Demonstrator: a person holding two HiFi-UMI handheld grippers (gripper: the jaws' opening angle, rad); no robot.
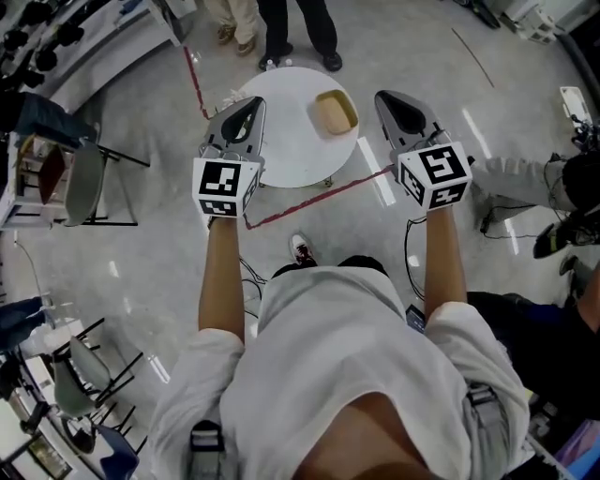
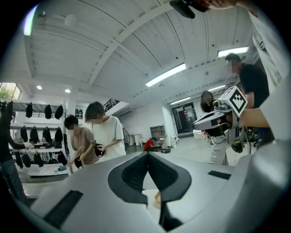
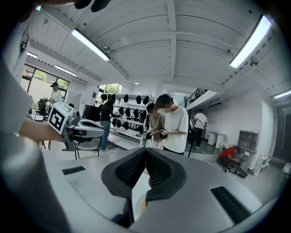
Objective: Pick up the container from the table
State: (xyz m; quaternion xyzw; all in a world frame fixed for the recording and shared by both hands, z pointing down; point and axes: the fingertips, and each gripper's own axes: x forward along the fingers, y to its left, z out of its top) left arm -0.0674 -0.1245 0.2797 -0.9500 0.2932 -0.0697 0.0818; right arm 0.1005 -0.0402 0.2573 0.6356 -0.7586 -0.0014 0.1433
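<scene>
A shallow tan container [image 1: 335,112] sits on the right half of a round white table [image 1: 286,141] ahead of me. My left gripper [image 1: 251,105] hovers over the table's left edge, its jaws closed together with nothing between them. My right gripper [image 1: 392,99] hangs just past the table's right edge, to the right of the container, also shut and empty. In the left gripper view the left gripper [image 2: 147,154] has its tips touching, and a sliver of the container [image 2: 158,196] shows below them. In the right gripper view the right gripper [image 3: 145,149] looks the same.
Two people [image 1: 281,28] stand at the table's far side. Red tape [image 1: 309,202] runs across the floor under the table. A chair [image 1: 84,183] stands at the left, and a seated person's legs [image 1: 516,178] reach in from the right. Shelves with bags [image 3: 122,123] line a wall.
</scene>
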